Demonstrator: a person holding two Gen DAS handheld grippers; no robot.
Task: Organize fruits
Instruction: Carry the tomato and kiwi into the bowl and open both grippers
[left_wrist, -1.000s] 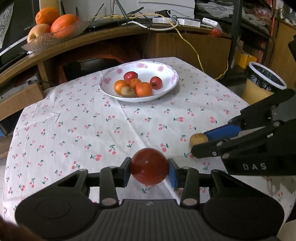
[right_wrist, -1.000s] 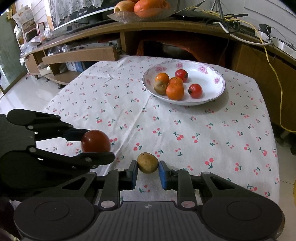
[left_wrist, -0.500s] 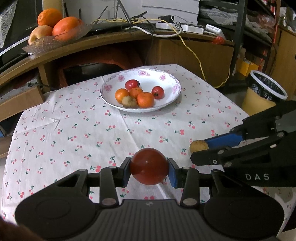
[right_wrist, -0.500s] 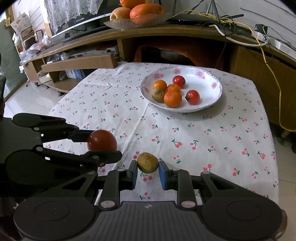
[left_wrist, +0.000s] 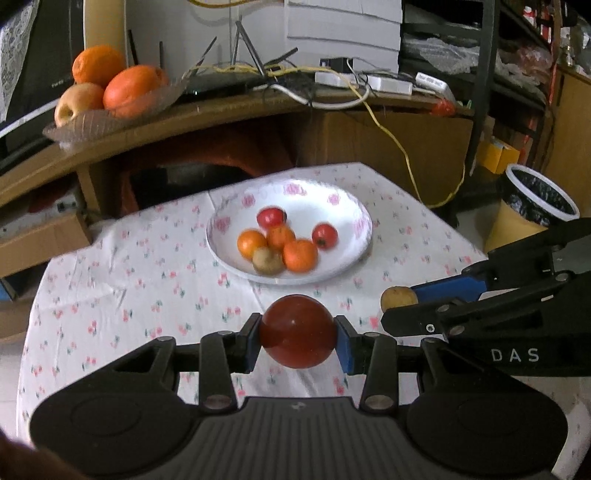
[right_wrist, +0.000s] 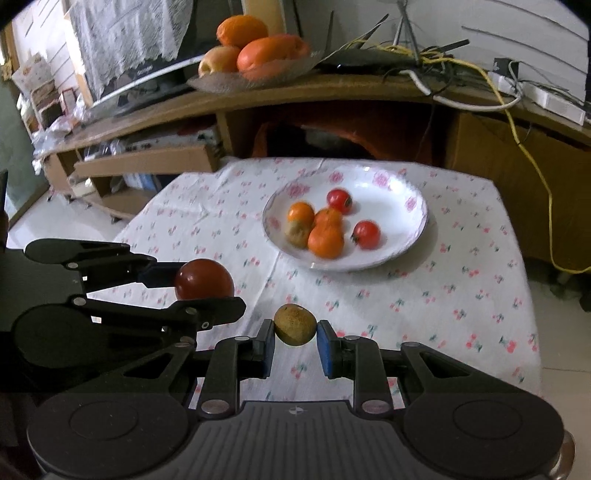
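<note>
Left gripper (left_wrist: 297, 338) clamping a red tomato (left_wrist: 297, 331), right gripper (right_wrist: 294, 341) pinching a brown kiwi (right_wrist: 294, 324), both above the cherry-print tablecloth (right_wrist: 424, 295), white fruit bowl (left_wrist: 354, 221) beyond, bin (left_wrist: 532, 206) only in left view, floor (right_wrist: 55, 221) only in right view

I see soft daylight from the left, past the lace curtain (right_wrist: 122, 37). The white plate (left_wrist: 354, 254) and its fruit look smeary — blurry in both views. Edges bend round and go dark at the corners — shadows are faint.
</note>
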